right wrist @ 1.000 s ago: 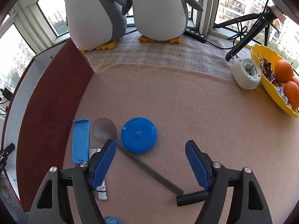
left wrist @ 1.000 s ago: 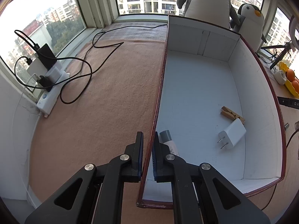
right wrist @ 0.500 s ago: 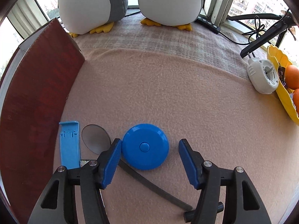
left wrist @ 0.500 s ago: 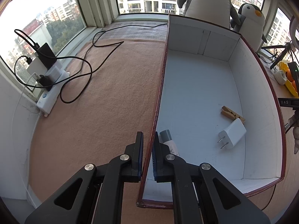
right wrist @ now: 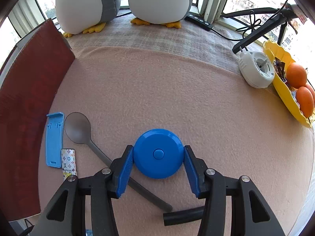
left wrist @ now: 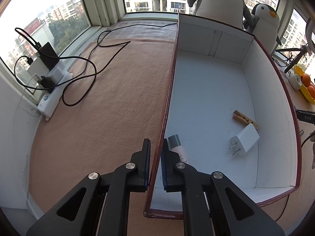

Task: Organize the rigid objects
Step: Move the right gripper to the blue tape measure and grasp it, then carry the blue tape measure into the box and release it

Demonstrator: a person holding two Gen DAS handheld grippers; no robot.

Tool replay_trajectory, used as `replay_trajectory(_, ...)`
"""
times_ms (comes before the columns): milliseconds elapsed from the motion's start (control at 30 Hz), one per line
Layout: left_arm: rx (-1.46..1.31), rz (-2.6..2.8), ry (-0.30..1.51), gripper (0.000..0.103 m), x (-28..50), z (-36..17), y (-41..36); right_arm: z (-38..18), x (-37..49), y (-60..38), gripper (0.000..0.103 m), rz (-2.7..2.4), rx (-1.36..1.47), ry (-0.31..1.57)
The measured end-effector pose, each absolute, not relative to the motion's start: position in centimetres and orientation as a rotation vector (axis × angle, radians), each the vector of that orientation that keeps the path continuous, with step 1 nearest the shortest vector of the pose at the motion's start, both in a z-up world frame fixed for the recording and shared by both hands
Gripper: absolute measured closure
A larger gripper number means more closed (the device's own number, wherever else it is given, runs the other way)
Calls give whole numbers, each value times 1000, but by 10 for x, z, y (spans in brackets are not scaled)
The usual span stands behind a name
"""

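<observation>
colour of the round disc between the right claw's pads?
Solid blue disc, with a matching blue centre button. Shows best in the right wrist view.

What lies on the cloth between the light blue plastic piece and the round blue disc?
In the right wrist view, the grey spoon lies between the light blue plastic piece and the round blue disc.

Box [left wrist: 275,74] sits left of the loose items, wall to wall w/ them. Inside: clothespin [left wrist: 245,118] far right, charger plug [left wrist: 245,140] just nearer, touching it; tube [left wrist: 178,147] near-left by wall. Outside, L to R: phone stand [right wrist: 54,139], small patterned tube [right wrist: 68,162] near it, spoon [right wrist: 84,137], round disc [right wrist: 158,153]. Fruit tray [right wrist: 283,90] far right; penguins [right wrist: 157,0] far back.
</observation>
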State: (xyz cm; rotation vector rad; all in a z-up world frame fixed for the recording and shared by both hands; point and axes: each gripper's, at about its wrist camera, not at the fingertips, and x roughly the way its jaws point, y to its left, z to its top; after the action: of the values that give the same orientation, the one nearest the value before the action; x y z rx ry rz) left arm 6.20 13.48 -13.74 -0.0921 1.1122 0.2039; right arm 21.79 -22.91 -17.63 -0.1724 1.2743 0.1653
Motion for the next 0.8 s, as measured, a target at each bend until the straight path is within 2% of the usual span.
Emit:
replay_trajectory(167,-97,200,1117,86,62,-138,134,-150,191,-242,57,163,-128,1199)
replay_trajectory(500,-86,193,1107,86,63,-134,128,-94,162,-226,57,251,26,1040)
replay_trajectory(800,-89,193,1097,86,63,-133,127,-66,142,-186,57,348,-34,984)
